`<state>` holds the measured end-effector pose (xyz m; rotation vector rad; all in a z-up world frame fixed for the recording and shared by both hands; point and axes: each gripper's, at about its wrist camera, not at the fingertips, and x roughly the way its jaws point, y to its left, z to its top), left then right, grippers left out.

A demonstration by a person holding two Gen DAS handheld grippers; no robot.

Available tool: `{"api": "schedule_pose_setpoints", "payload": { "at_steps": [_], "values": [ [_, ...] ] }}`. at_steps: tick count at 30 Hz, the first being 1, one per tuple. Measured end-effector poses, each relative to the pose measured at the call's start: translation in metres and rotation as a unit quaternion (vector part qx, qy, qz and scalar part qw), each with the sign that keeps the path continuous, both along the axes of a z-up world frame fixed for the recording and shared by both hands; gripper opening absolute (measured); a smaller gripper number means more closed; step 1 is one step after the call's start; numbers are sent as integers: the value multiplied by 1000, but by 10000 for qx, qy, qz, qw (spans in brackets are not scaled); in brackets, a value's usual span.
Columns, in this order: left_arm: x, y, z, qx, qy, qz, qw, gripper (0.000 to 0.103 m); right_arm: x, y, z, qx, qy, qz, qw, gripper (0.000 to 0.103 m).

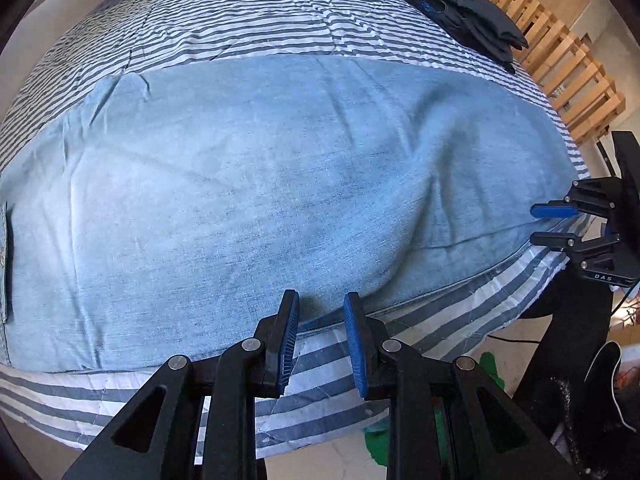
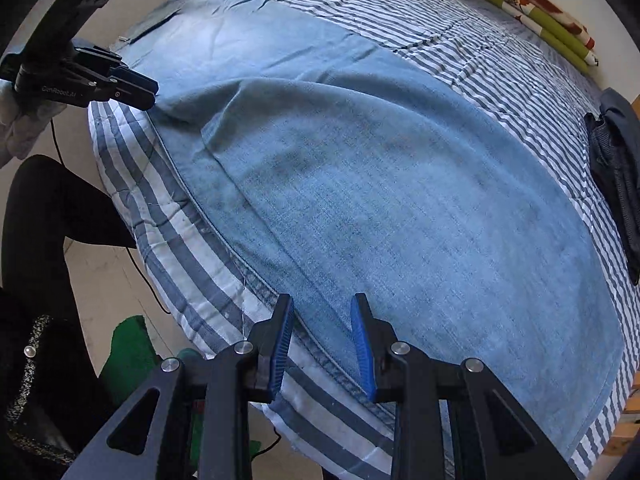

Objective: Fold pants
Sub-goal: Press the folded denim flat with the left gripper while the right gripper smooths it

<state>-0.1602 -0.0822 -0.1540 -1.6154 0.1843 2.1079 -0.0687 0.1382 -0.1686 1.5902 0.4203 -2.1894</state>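
Observation:
Light blue denim pants [image 1: 260,184] [image 2: 380,200] lie spread flat on a striped bedspread [image 1: 240,12] [image 2: 460,32], with a soft fold ridge across them. My left gripper [image 1: 322,296] points down at the pants' near edge, its blue pads apart and nothing pinched between them. It also shows at the upper left of the right wrist view, left gripper [image 2: 154,94], at the fold's end. My right gripper [image 2: 322,300] hovers over the stitched hem at the bed's edge with a gap between its pads. In the left wrist view the right gripper [image 1: 534,224] sits at the pants' right corner.
A dark folded garment [image 1: 468,20] [image 2: 616,168] rests at the bed's far side beside wooden slats [image 1: 560,52]. Green patterned bedding [image 2: 532,12] lies along the far edge. A person's dark-clothed leg [image 2: 40,220] and a green object on the floor [image 2: 128,352] are beside the bed.

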Motion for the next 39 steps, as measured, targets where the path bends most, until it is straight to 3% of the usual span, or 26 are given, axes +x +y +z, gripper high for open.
{"api": "schedule_pose_setpoints", "payload": {
  "at_steps": [9, 11, 16, 23, 29, 35, 37, 39],
  "values": [
    [-1, 14, -5, -323, 40, -251, 9992, 25, -4, 3, -6, 158, 60, 44, 9998, 27],
    [-1, 16, -5, -395, 86, -314, 9987, 21, -7, 4, -7, 117, 15, 3, 9999, 26],
    [1, 17, 2, -447, 151, -391, 9981, 3, -10, 9, -3, 91, -100, -6, 9999, 2],
    [10, 20, 15, -450, 194, -556, 9973, 0, -1, 19, 27, 0, 147, 53, 9999, 1],
    [13, 35, 18, -72, 36, -666, 9977, 0, 8, 22, 27, -159, -24, 148, 9998, 1],
    [-12, 63, 14, 76, 93, -567, 9983, 1, 14, 22, -3, -21, -476, 193, 9987, 0],
    [-14, 79, 10, 82, 43, -667, 9977, 1, 20, 37, 10, -285, -387, 31, 9988, 0],
    [-3, 98, 18, 219, 184, -921, 9953, 1, 28, 70, 32, -641, -169, -482, 9966, 2]
  ]
}}
